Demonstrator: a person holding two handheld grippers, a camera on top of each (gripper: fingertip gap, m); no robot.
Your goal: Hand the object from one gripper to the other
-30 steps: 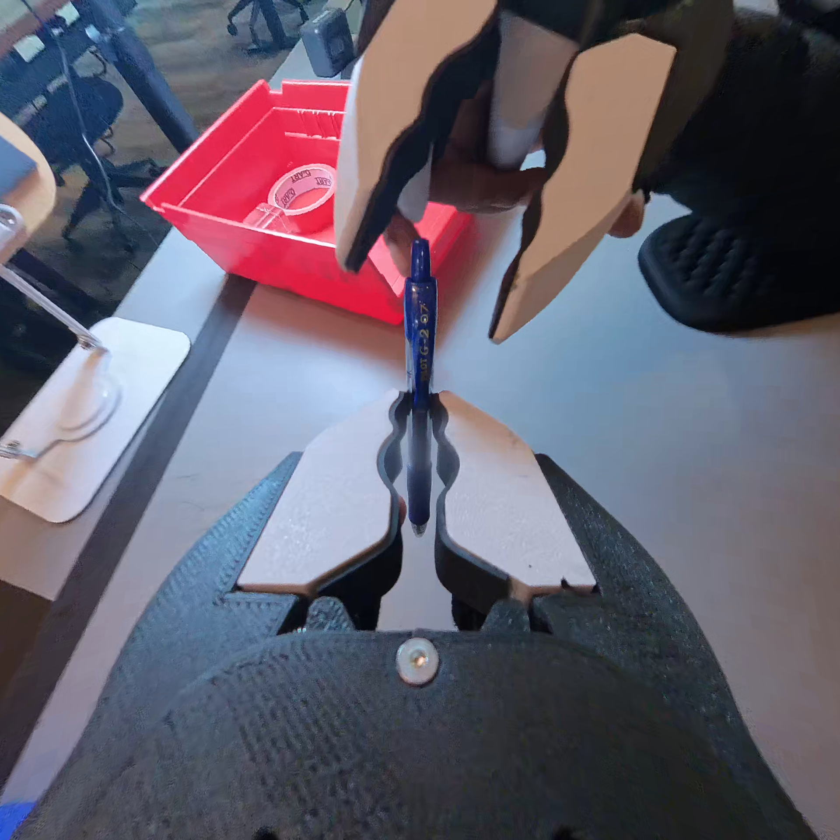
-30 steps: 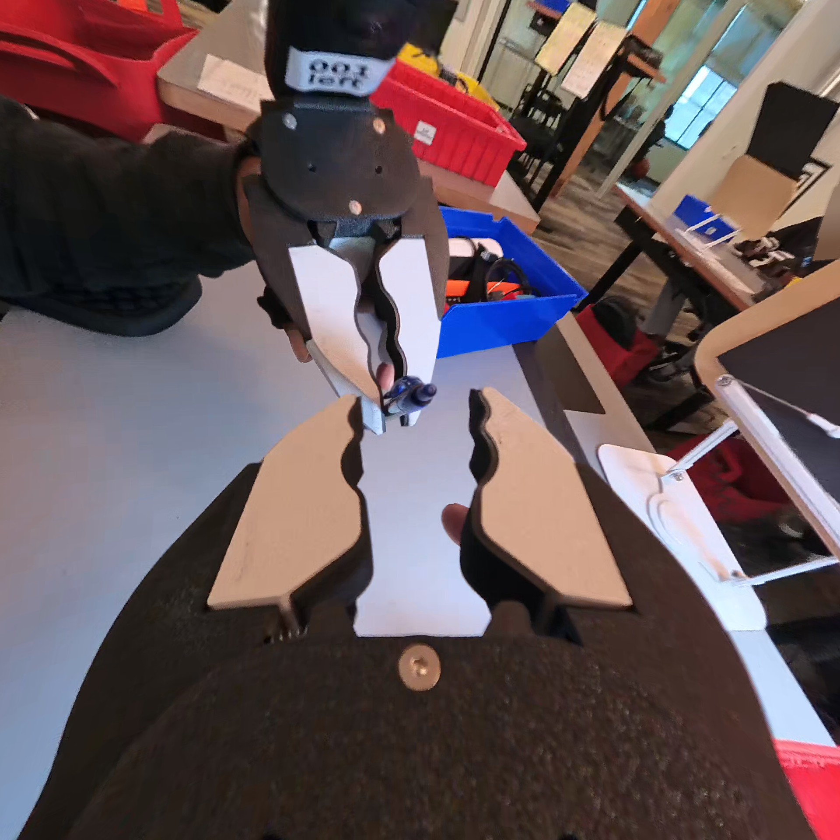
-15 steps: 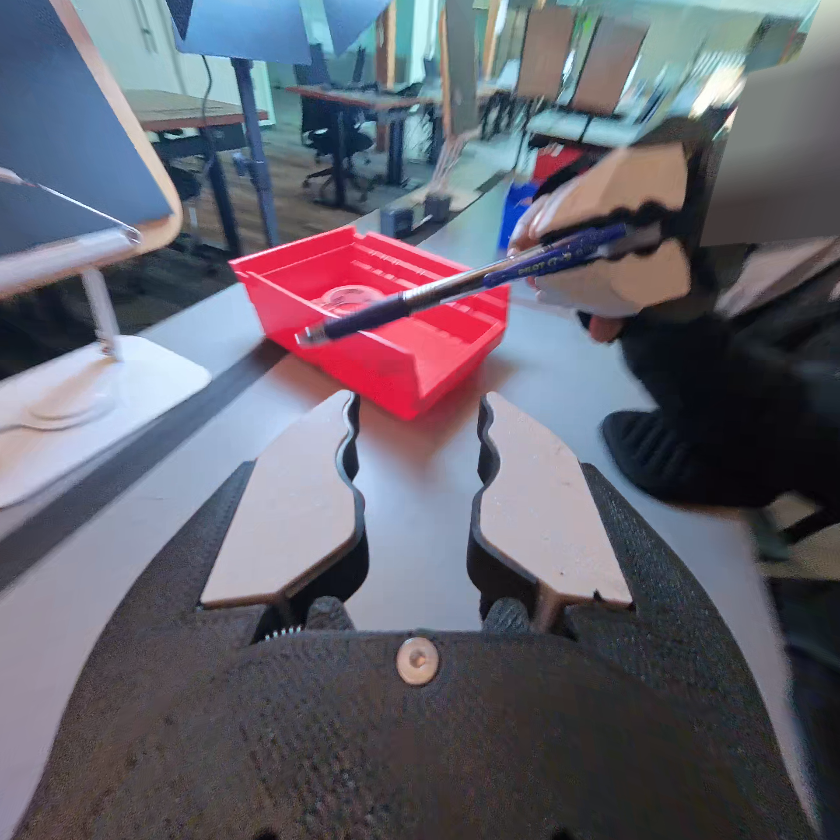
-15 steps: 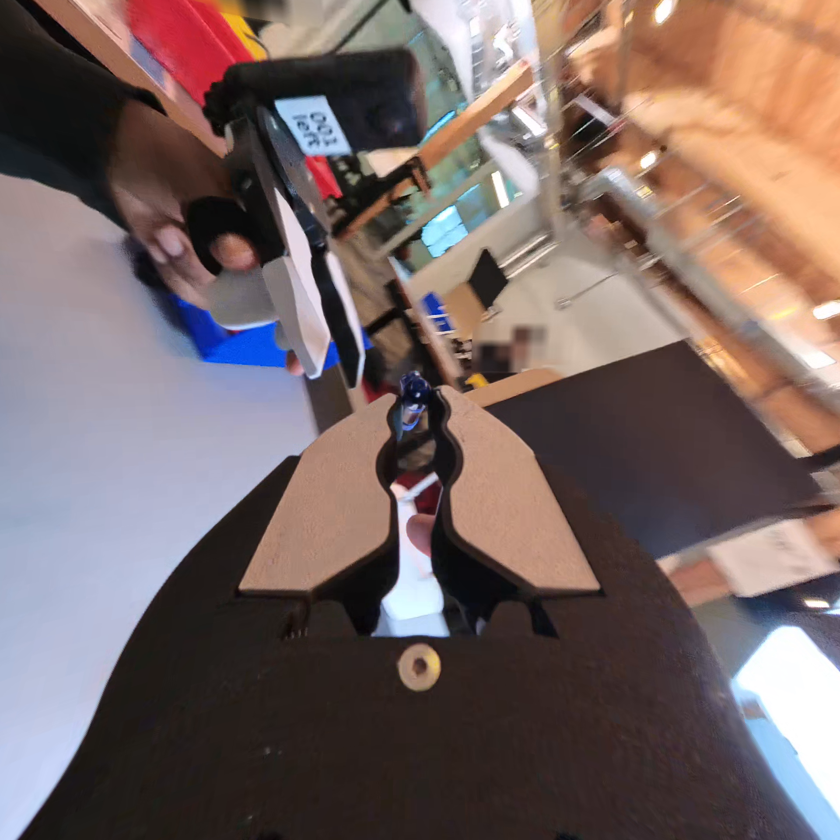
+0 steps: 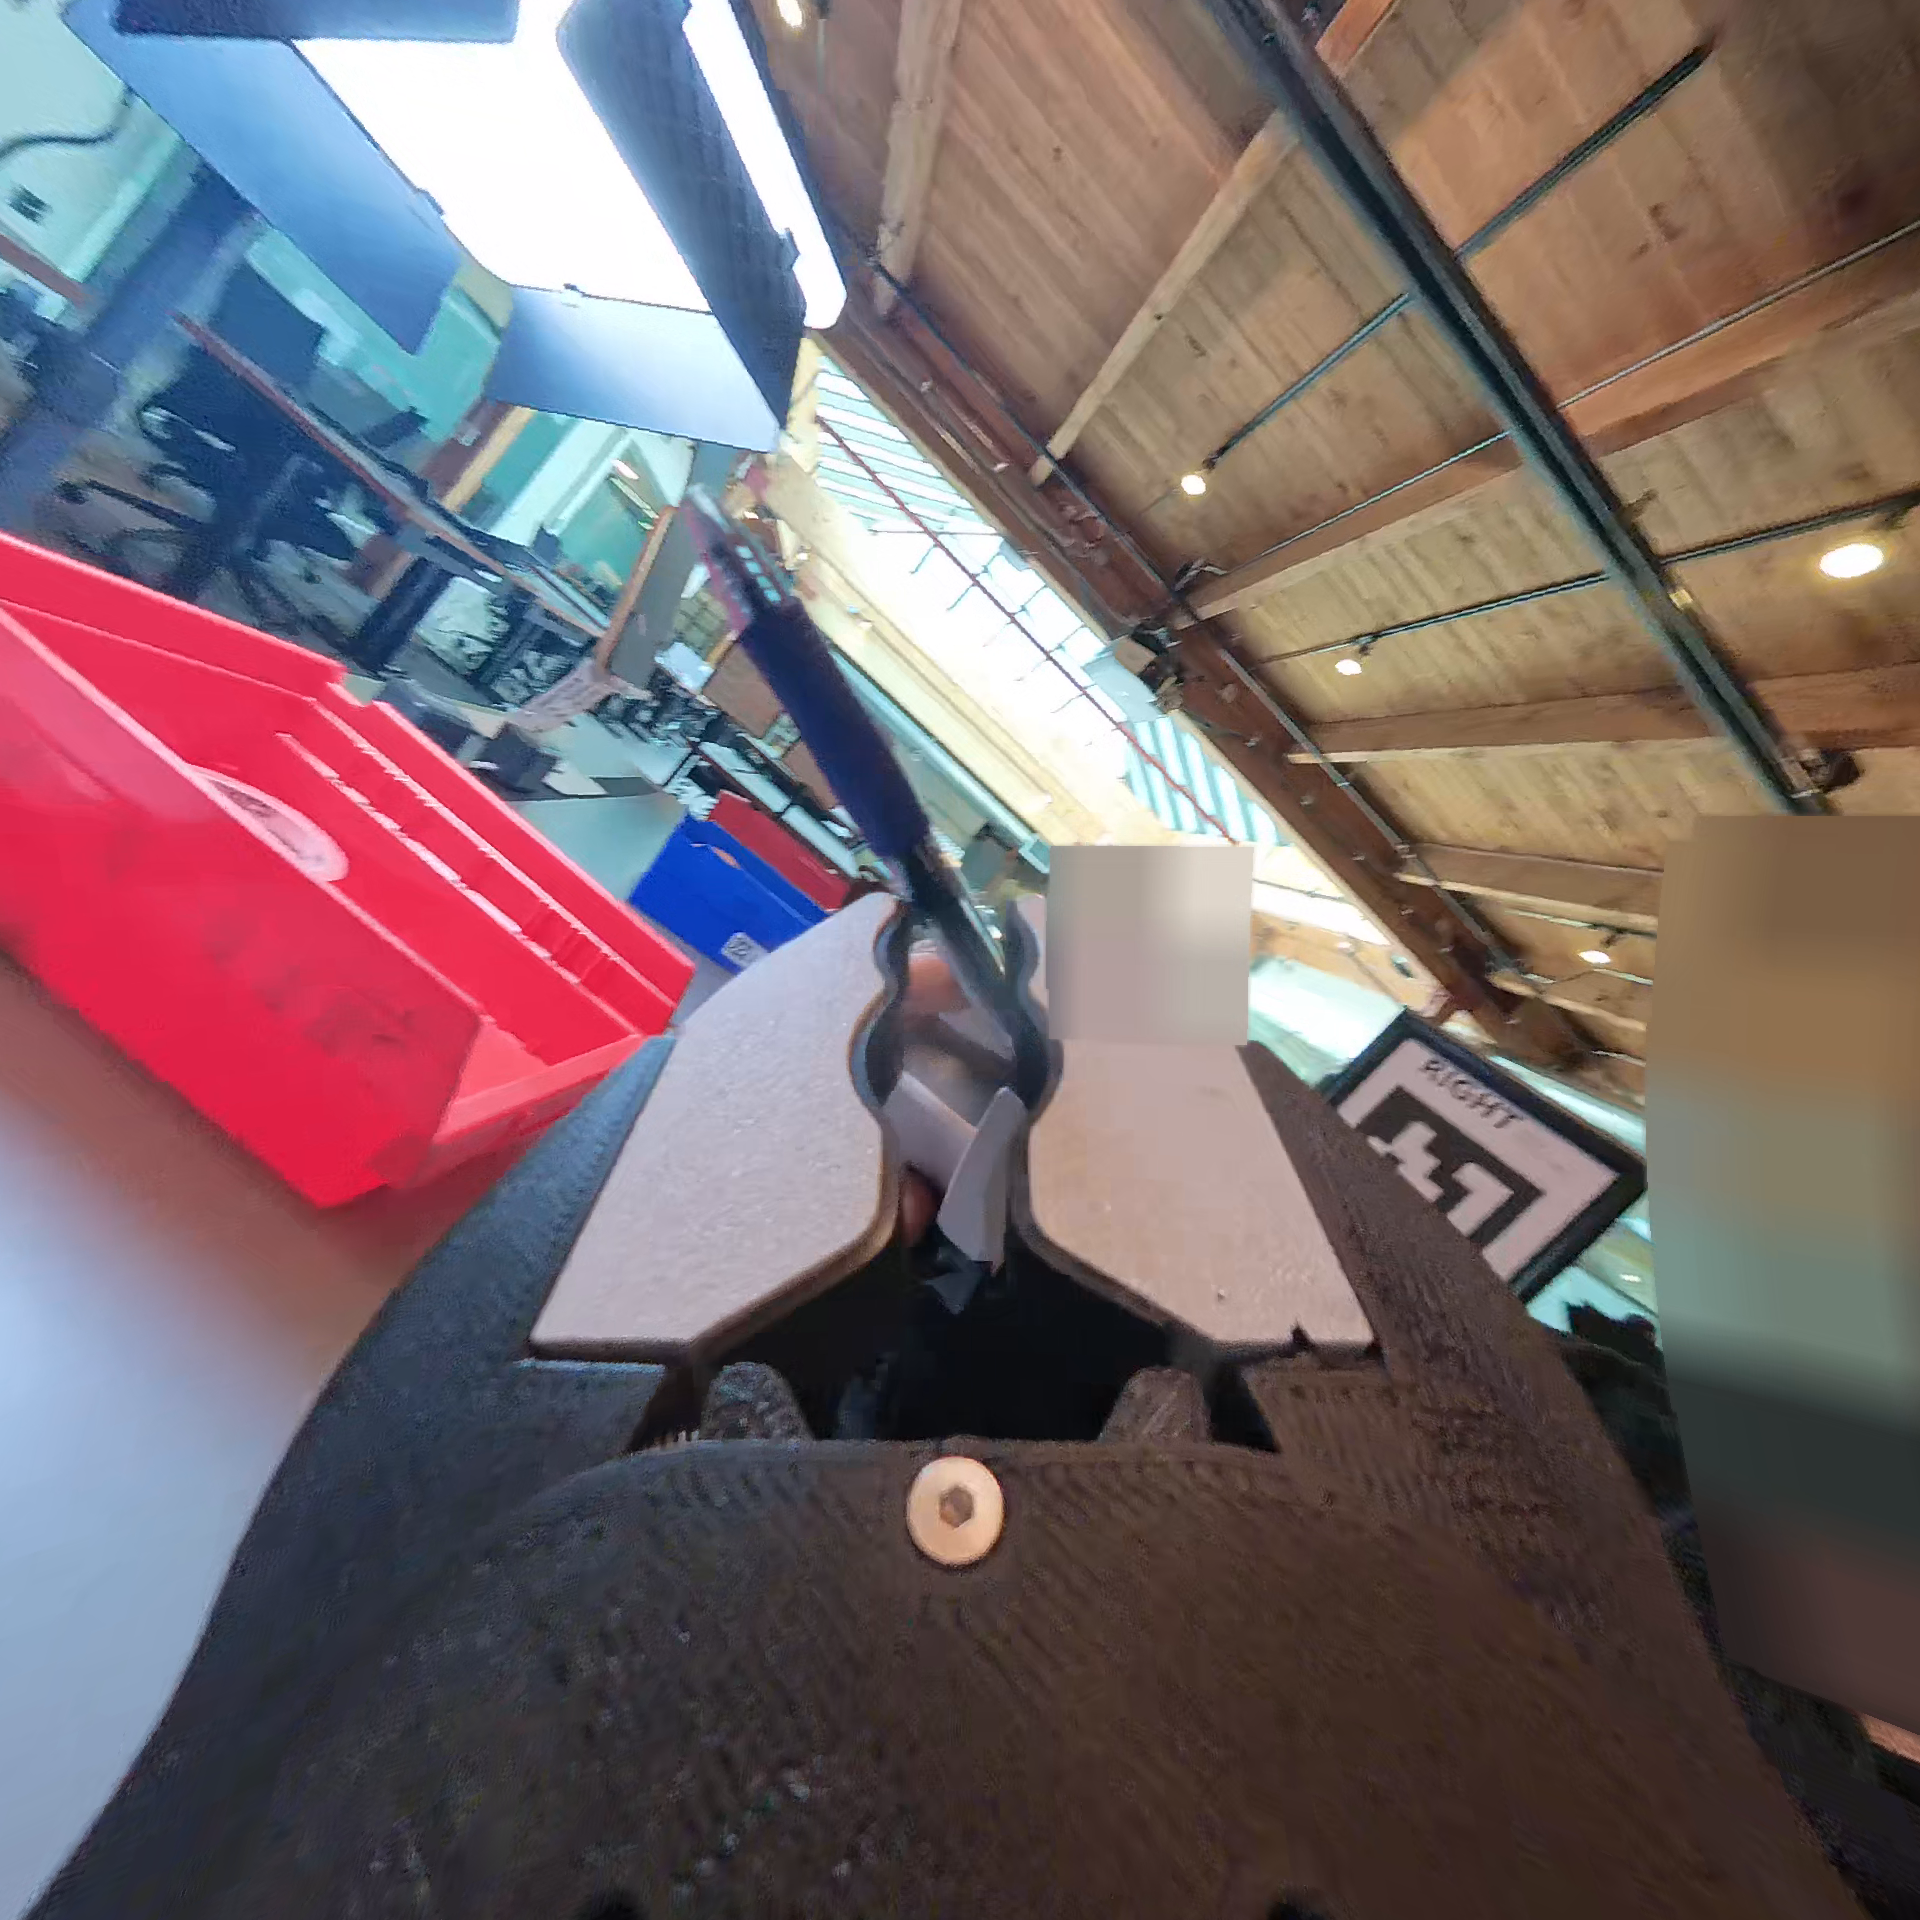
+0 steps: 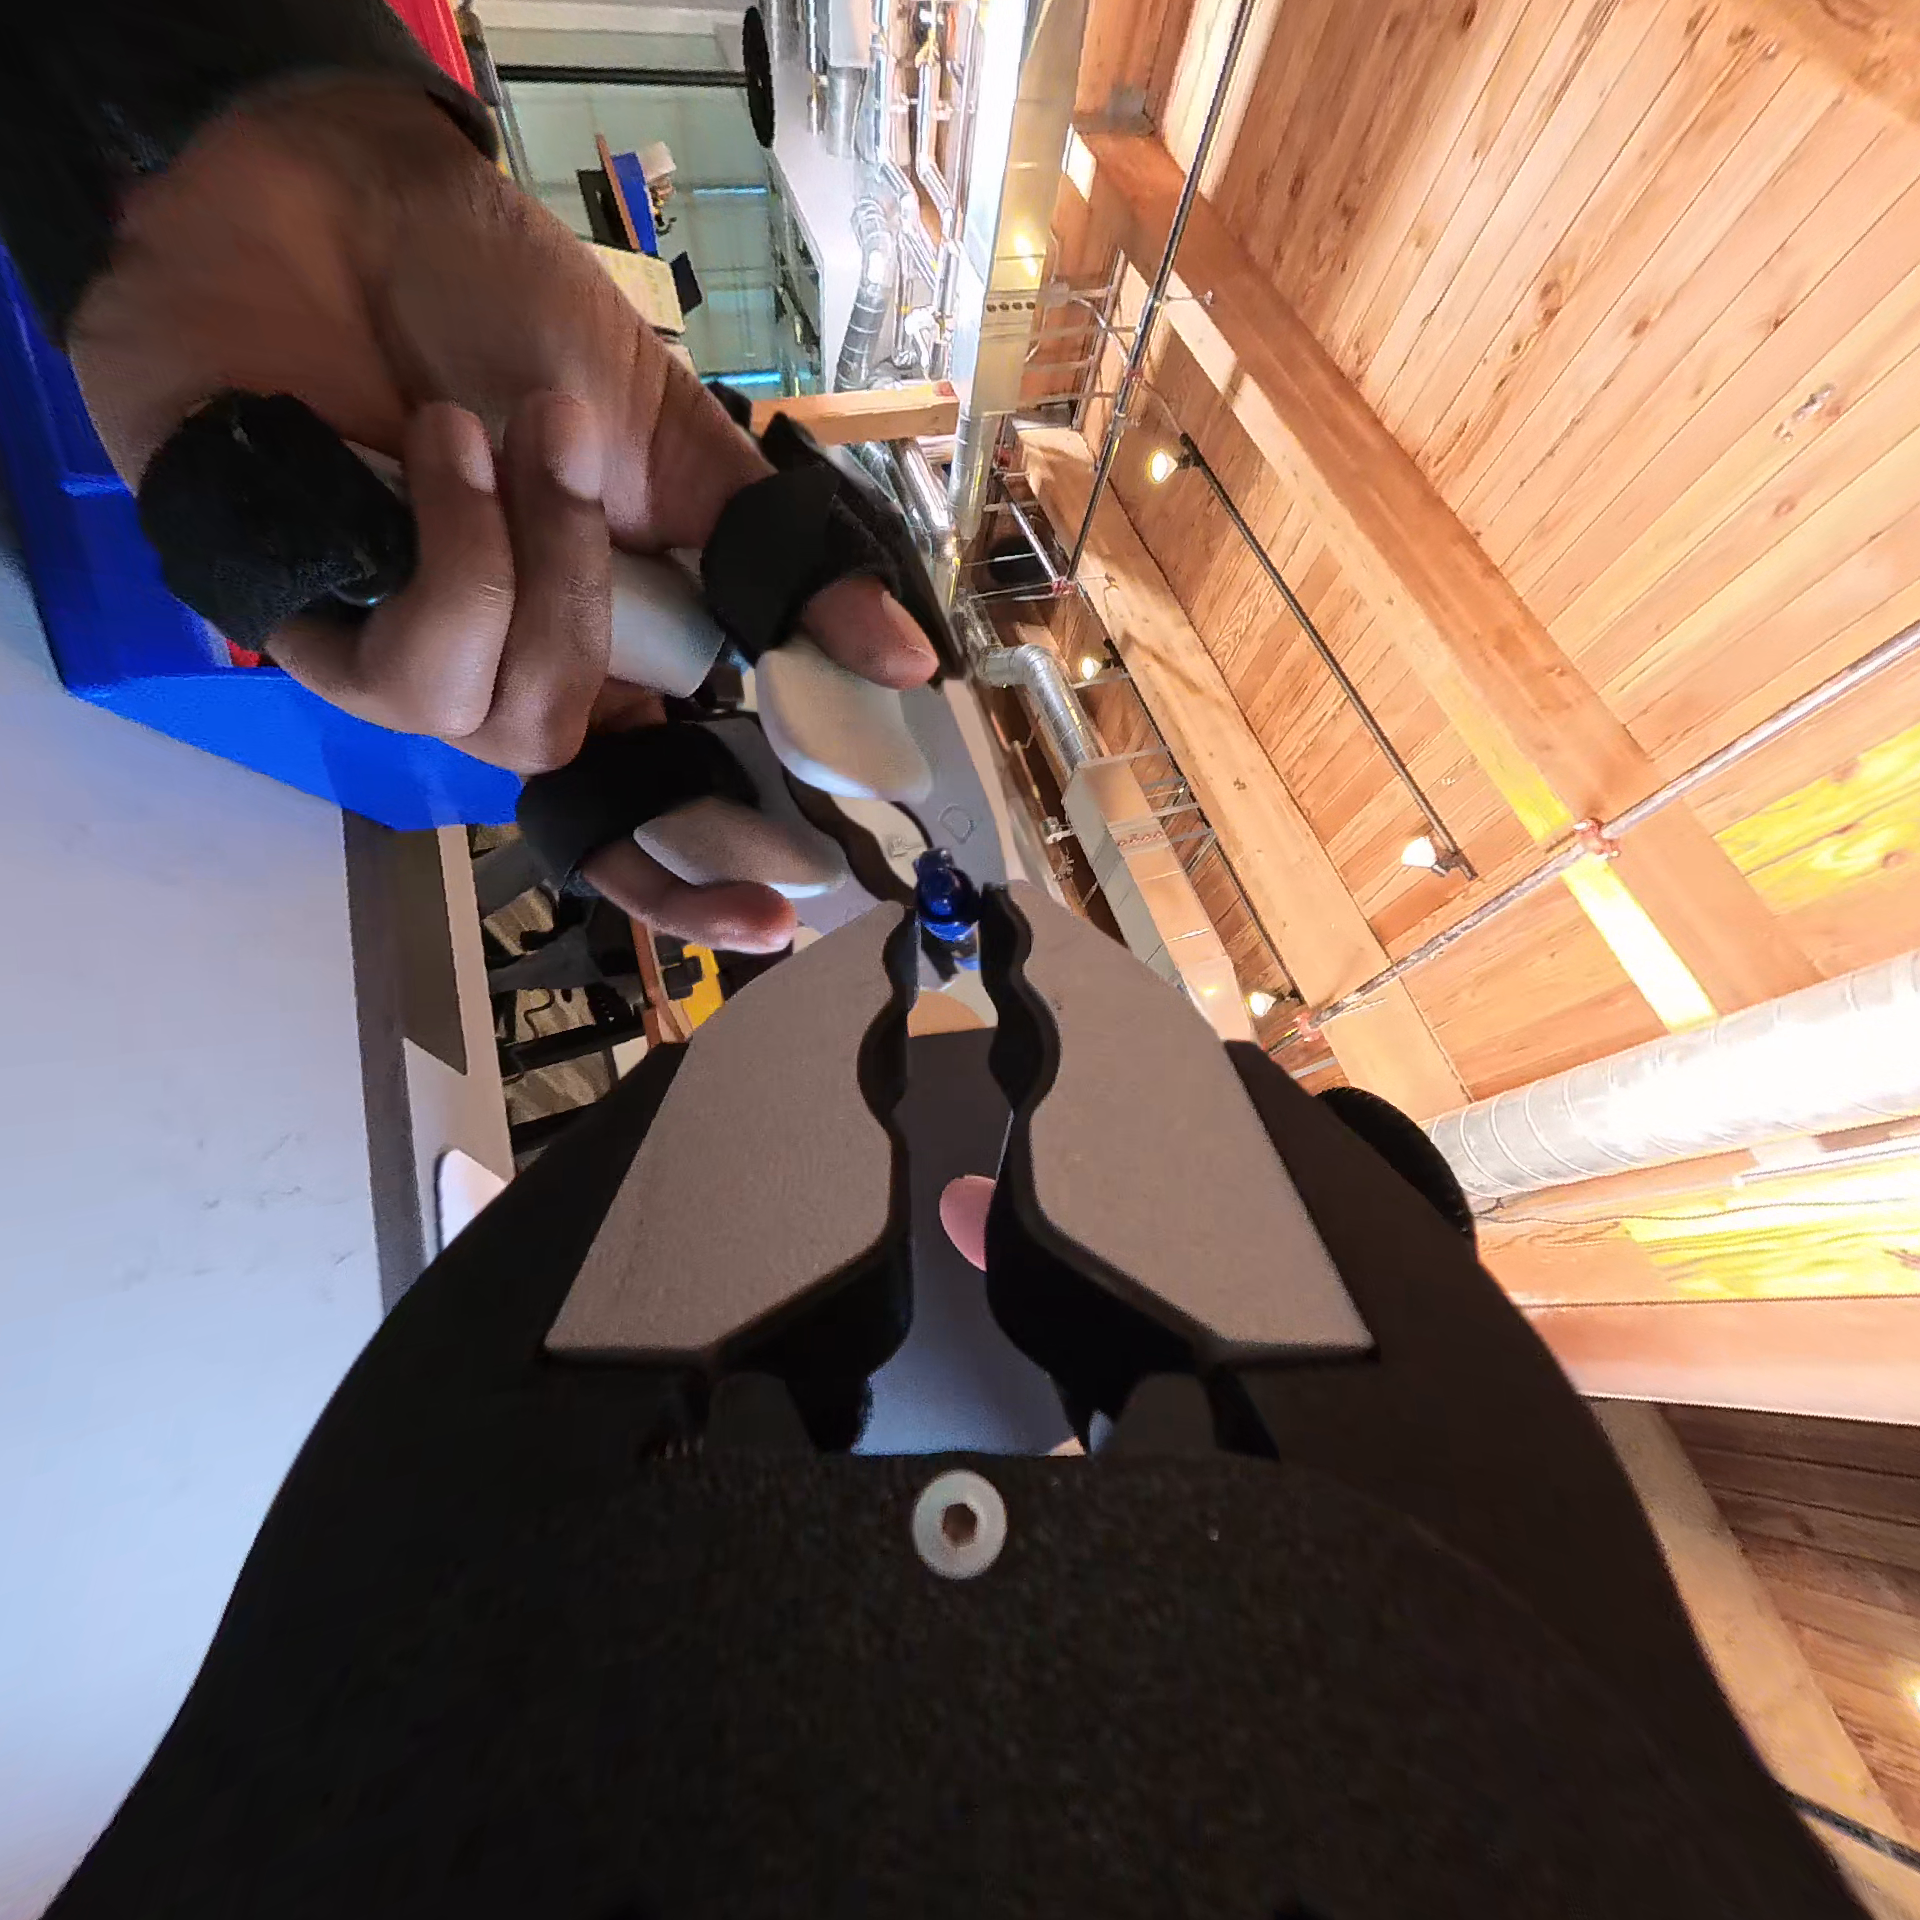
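Pen point(image 6: 945, 906) sits pinched at the tip of the right claw point(image 6: 951, 940). Left claw point(image 5: 951, 997) is nearly together around the pen too (grip unclear). Letting go is left.

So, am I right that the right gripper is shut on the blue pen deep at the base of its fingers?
Not quite: the right gripper is shut on the blue pen, but at the very tips of its fingers, not at their base. The right wrist view shows this.
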